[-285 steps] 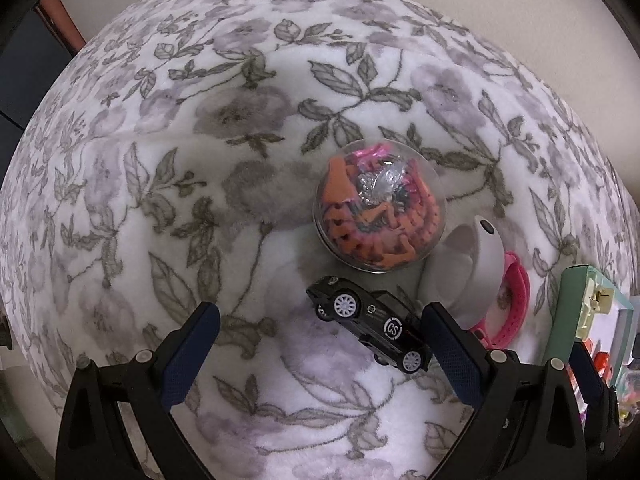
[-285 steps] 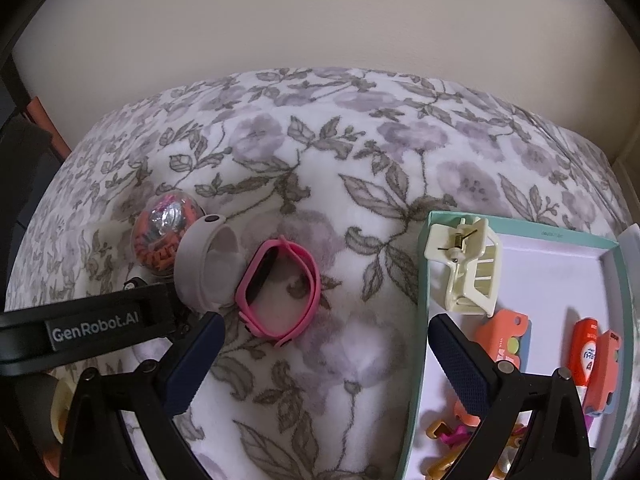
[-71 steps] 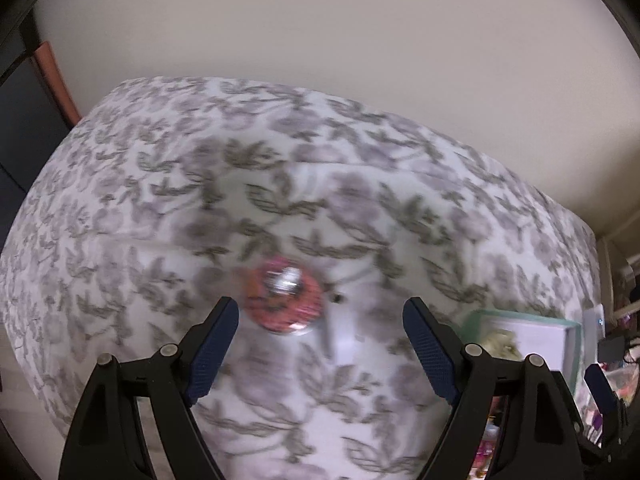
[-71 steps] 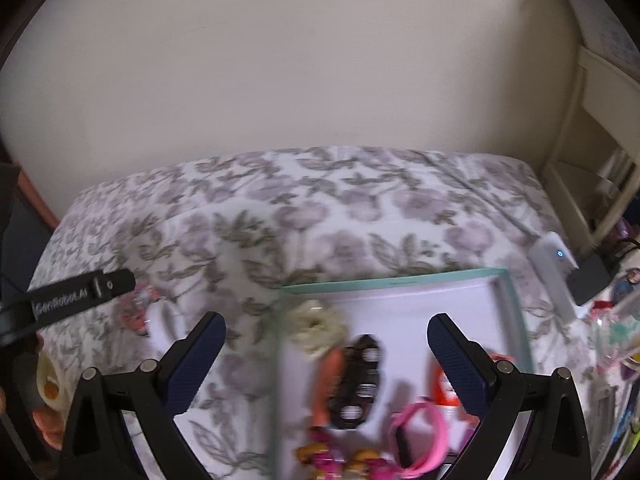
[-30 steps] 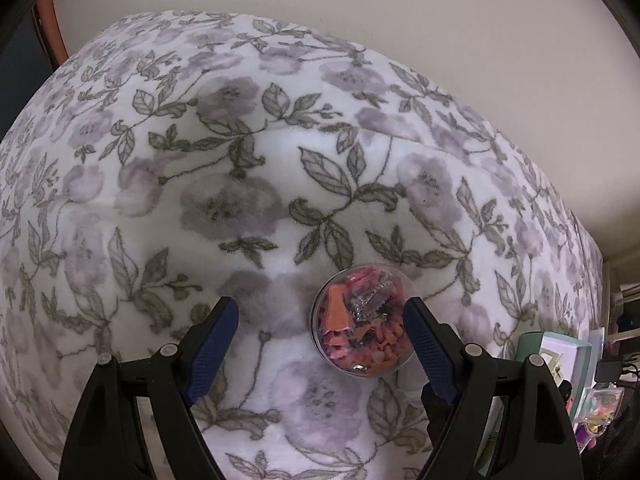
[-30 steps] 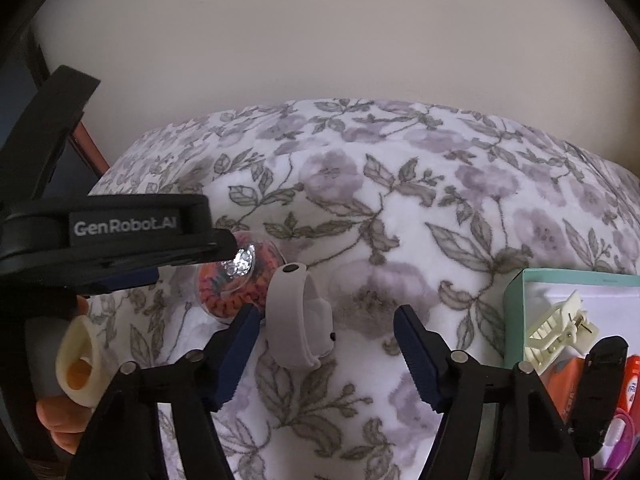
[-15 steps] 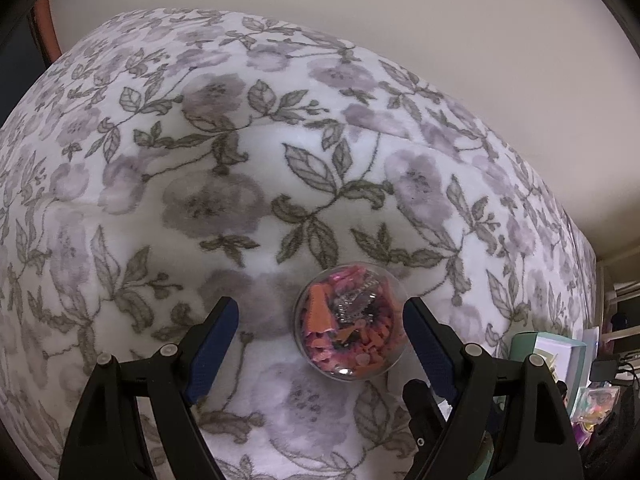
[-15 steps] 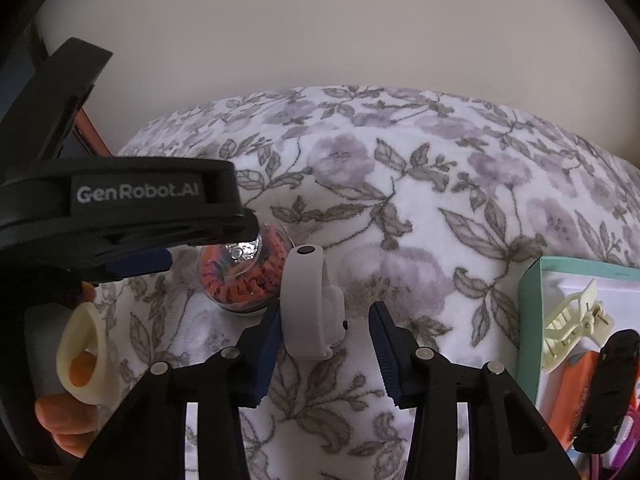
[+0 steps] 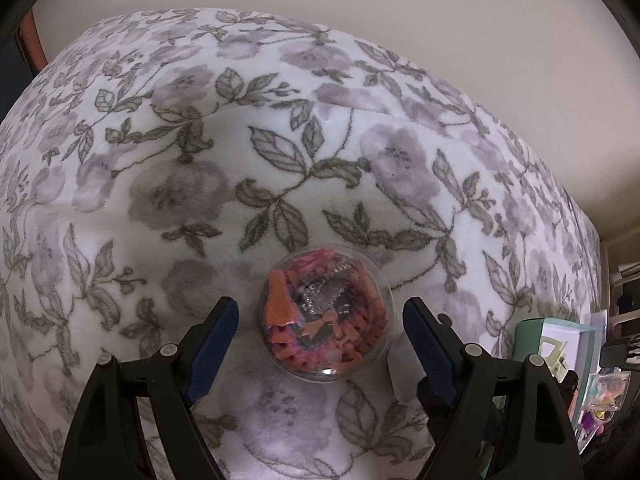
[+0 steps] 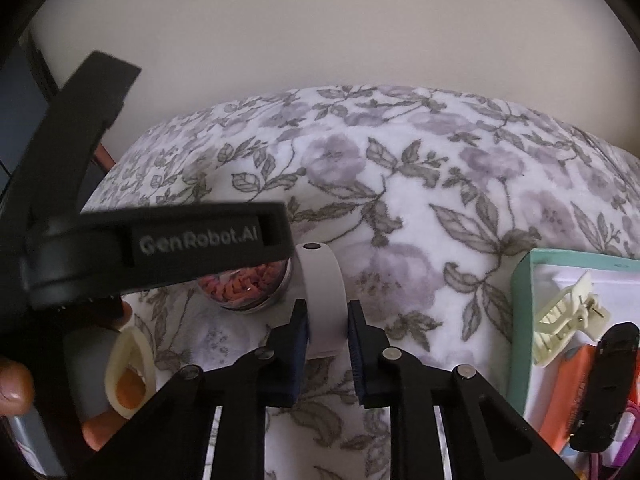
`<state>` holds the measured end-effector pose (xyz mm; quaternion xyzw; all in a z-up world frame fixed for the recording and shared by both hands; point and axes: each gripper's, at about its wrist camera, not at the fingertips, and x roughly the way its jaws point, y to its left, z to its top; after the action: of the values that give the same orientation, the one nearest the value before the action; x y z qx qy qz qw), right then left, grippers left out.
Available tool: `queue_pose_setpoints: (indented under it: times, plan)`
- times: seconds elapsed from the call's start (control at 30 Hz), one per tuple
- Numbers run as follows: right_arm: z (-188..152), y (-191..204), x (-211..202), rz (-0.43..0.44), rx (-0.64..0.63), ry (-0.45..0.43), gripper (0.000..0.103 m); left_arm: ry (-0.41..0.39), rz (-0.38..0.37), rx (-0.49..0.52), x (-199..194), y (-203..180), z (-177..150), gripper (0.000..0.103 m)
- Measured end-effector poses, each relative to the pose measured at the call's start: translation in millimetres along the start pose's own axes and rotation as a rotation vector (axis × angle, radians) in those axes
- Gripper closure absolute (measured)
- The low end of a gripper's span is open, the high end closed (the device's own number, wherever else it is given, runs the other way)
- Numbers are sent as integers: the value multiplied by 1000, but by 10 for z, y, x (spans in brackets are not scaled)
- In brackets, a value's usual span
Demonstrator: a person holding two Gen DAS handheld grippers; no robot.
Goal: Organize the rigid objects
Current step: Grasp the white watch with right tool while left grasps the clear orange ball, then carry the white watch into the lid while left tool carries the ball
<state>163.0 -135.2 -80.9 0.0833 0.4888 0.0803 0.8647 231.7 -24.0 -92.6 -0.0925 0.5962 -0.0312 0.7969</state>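
My right gripper [image 10: 327, 322] is closing on the pale wristband [image 10: 323, 294]; beside it, my left gripper [image 9: 320, 322] stands wide around the clear capsule ball [image 9: 325, 314].

capsule [image 9: 325, 314] on blanket [image 9: 280, 140] | band [image 10: 323, 300] right of capsule | tray [image 10: 520, 320] far right

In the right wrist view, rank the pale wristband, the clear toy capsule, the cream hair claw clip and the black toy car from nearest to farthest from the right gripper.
1. Pale wristband: between the closing fingers of the right gripper.
2. Clear toy capsule: just left, behind the band.
3. Cream hair claw clip: right, inside the teal box.
4. Black toy car: farther right in the box.
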Motion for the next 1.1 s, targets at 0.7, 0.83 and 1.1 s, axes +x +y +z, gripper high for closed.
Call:
queue_pose_setpoints:
  times: [0.7, 0.83, 1.1]
  plan:
    - [32, -73, -68, -25, 10, -4, 83, 1, 60, 40, 45, -109, -20, 30]
    - [49, -98, -118, -34, 15, -14, 83, -9, 56, 32, -35, -102, -9, 30]
    - [101, -200, -283, -49, 32, -40, 83, -54, 40, 32, -292, -143, -3, 30]
